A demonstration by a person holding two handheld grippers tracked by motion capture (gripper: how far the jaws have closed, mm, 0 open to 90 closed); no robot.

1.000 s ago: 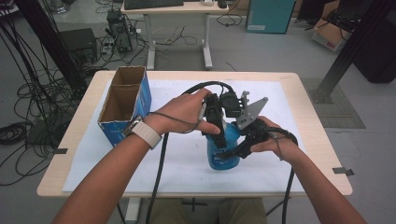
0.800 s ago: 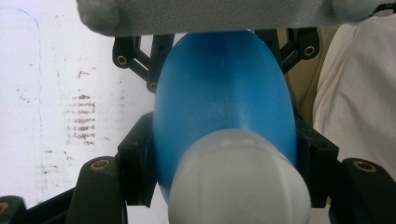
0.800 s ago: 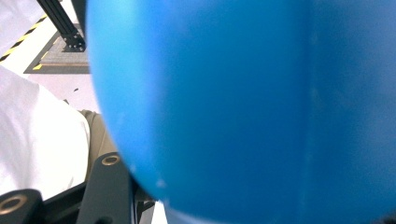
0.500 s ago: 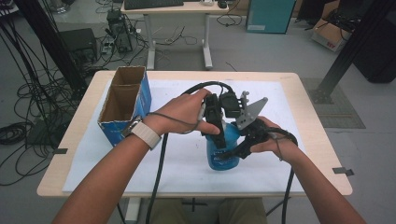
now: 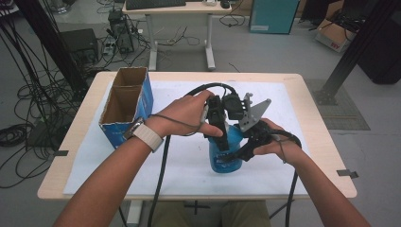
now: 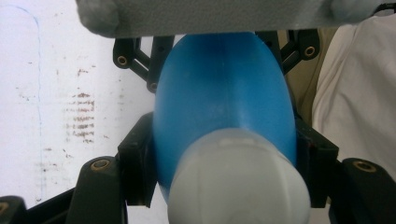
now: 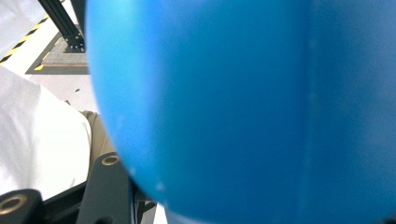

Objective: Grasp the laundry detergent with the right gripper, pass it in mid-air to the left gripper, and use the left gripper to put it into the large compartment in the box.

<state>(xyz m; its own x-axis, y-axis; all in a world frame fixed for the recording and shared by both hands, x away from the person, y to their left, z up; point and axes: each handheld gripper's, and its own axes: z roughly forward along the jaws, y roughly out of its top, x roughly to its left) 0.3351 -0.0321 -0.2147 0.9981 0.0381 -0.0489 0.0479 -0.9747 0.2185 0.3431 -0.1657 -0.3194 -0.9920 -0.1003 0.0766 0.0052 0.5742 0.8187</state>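
Bottle [image 5: 225, 153] is sitting near the middle of the white sheet [image 5: 302, 113], unmoved over the last second; left gripper [image 5: 221, 130] is clamping its neck and right gripper [image 5: 246, 147] its body, suggesting a steady two-handed hold

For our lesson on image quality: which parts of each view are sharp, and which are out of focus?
High view: evenly lit, table and cardboard box fairly sharp. Left gripper view: the white cap is blurred, the blue bottle softer than the stained sheet. Right gripper view: the bottle is a close, featureless blur.
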